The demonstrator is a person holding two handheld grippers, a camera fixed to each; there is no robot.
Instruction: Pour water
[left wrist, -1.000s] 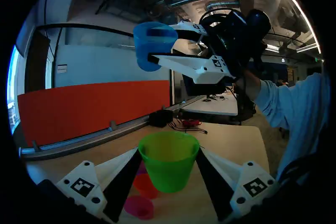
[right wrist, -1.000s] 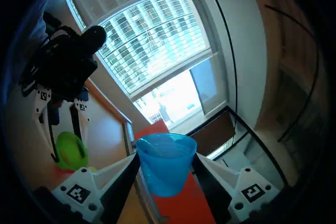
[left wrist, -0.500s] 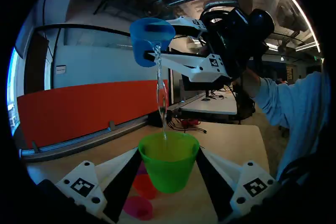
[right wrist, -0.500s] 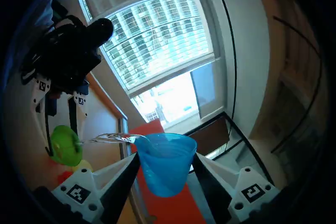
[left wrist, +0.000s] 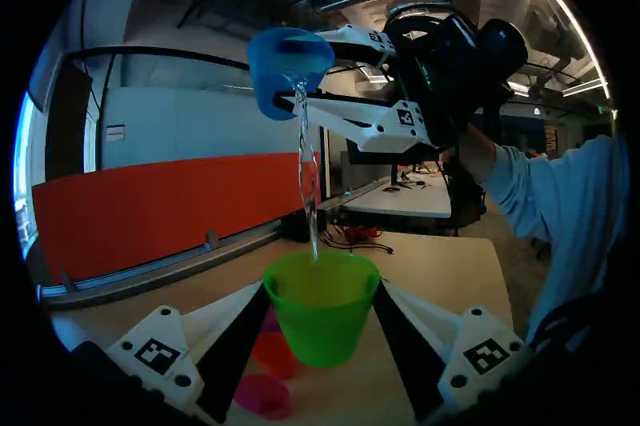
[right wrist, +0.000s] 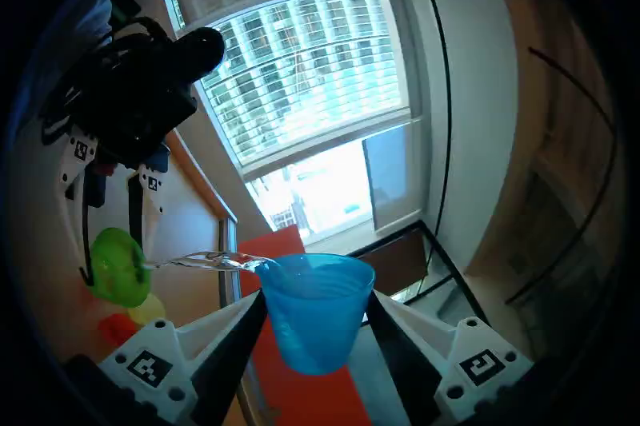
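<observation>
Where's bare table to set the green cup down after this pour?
Bare wood lies right of the green cup, between the cables and the table edge. Crowded below-left: an orange cup and pink cup sit there.

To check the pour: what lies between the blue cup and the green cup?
A thin stream of water, from the blue cup down into the green cup; the left gripper view shows it.

The blue cup [left wrist: 282, 73] has tipped further since a second ago, and a stream of water [left wrist: 305, 174] now falls into the green cup [left wrist: 322, 316].
</observation>
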